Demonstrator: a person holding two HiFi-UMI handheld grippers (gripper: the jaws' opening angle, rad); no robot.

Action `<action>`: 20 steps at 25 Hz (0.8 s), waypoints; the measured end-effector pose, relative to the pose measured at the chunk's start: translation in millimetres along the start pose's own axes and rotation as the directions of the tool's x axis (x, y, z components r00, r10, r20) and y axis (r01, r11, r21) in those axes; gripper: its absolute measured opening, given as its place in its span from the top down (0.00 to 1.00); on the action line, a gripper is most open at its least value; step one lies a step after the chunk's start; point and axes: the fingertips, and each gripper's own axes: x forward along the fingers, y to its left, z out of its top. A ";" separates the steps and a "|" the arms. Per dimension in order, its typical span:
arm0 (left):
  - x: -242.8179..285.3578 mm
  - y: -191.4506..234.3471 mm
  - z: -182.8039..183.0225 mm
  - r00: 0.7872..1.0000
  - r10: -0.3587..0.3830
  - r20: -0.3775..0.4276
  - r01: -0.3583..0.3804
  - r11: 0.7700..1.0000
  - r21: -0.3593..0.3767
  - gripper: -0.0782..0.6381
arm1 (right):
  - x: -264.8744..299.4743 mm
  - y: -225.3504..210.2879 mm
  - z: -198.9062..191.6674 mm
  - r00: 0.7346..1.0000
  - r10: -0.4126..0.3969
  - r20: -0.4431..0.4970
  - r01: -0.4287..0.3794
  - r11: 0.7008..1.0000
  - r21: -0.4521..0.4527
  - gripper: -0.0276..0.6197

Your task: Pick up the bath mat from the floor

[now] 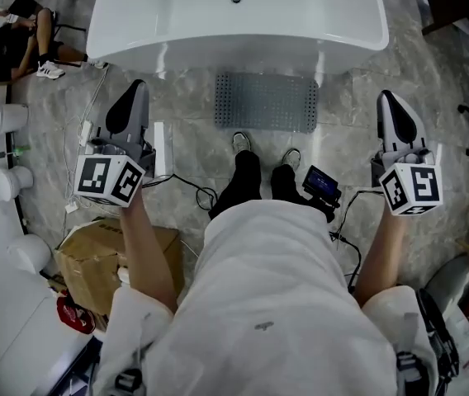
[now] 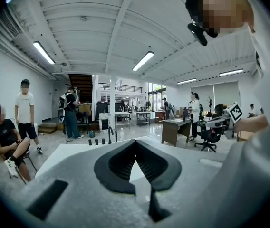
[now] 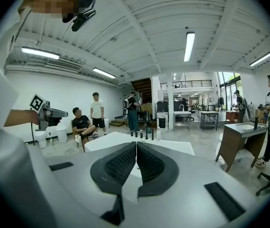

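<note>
A grey perforated bath mat (image 1: 266, 101) lies flat on the marble floor just in front of the white bathtub (image 1: 177, 23), ahead of the person's shoes. My left gripper (image 1: 139, 85) is held up to the mat's left, shut with nothing in it. My right gripper (image 1: 386, 97) is held up to the mat's right, also shut and empty. In the left gripper view the left gripper (image 2: 136, 141) points level across the room, its pads meeting at the tip. In the right gripper view the right gripper (image 3: 136, 144) does the same. The mat is out of both gripper views.
A cardboard box (image 1: 94, 258) stands at the person's left, white buckets (image 1: 7, 182) along the left wall. Cables (image 1: 197, 190) trail over the floor by the feet. A seated person (image 1: 16, 44) is at the far left. A desk (image 3: 242, 137) and office chairs stand to the right.
</note>
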 end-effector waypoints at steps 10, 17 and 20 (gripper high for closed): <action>36.9 72.8 -20.5 0.998 -0.068 -0.011 0.068 0.998 0.000 0.88 | 37.3 43.9 1.3 0.996 -0.052 -0.066 0.054 0.998 0.029 0.95; 59.8 103.3 -49.9 0.988 -0.145 -0.047 0.146 0.989 0.006 0.88 | 57.5 62.2 -20.5 0.983 -0.088 -0.158 0.095 0.995 0.037 0.95; 65.5 103.7 -54.0 0.983 -0.182 -0.037 0.182 0.983 -0.021 0.88 | 60.8 69.4 -23.9 0.984 -0.079 -0.163 0.086 0.996 0.032 0.95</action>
